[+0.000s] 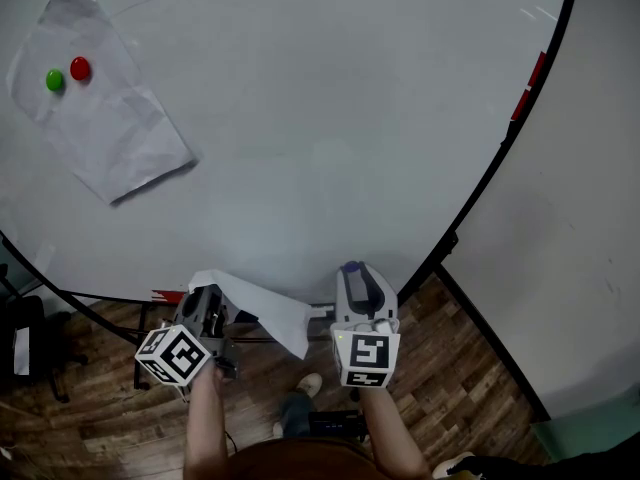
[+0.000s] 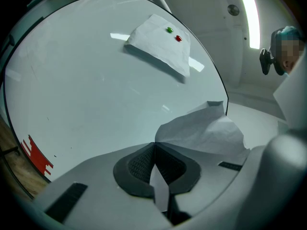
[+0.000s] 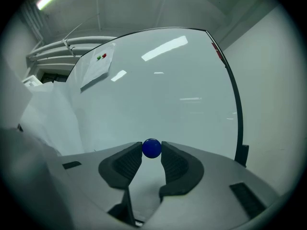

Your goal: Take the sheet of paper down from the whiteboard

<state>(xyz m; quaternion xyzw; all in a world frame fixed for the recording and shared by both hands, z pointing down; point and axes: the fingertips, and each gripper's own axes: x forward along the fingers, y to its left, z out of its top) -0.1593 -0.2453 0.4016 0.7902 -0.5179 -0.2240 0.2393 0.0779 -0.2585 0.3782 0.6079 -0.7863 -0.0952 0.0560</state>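
- While L hand's left tongs (image 2: 154,146) are clamped shut on a crumpled paper sheet (image 2: 201,131), it sits by the whiteboard (image 1: 330,118) lower edge, 6 o'clock in head view.
- right tongs (image 3: 152,151): pads grip a round blue magnet (image 3: 152,148) at the tips.
- 2nd sheet (image 1: 105,118) is on the board at 10 o'clock, w/ green magnet (image 1: 55,80) & red magnet (image 1: 80,68).

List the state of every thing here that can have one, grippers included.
left gripper: shut on the loose sheet.
loose sheet: off the whiteboard, crumpled, pinched at one edge.
right gripper: shut on the blue magnet, at the jaw tips.
pinned sheet: on the whiteboard, creased.
green magnet, red magnet: holding the pinned sheet.
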